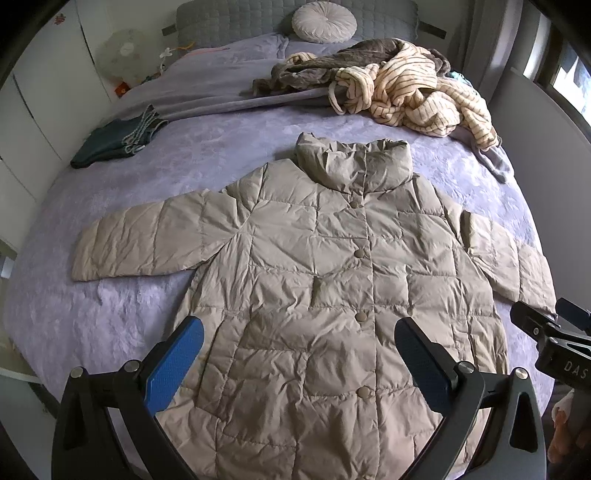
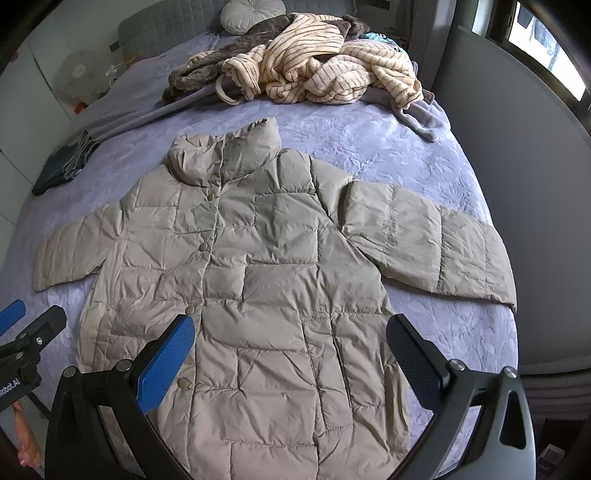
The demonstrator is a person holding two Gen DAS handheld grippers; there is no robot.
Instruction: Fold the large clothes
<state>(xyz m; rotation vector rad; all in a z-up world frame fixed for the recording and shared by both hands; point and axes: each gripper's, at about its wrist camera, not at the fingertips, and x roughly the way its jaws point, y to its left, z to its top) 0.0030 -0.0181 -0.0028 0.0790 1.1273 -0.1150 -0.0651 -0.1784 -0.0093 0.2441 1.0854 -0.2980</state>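
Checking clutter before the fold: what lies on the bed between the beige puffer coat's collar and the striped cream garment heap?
Only bare lilac quilted bedspread separates the beige puffer coat collar from the striped cream garment heap; the right wrist view shows it clearest.

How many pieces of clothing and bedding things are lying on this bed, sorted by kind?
Puffer coat, spread flat: 1
Striped cream garment, crumpled: 1
Brown fuzzy garment, crumpled: 1
Dark folded clothes: 1 pile
Round cushion: 1
Total: 5; the heaps may hide more.
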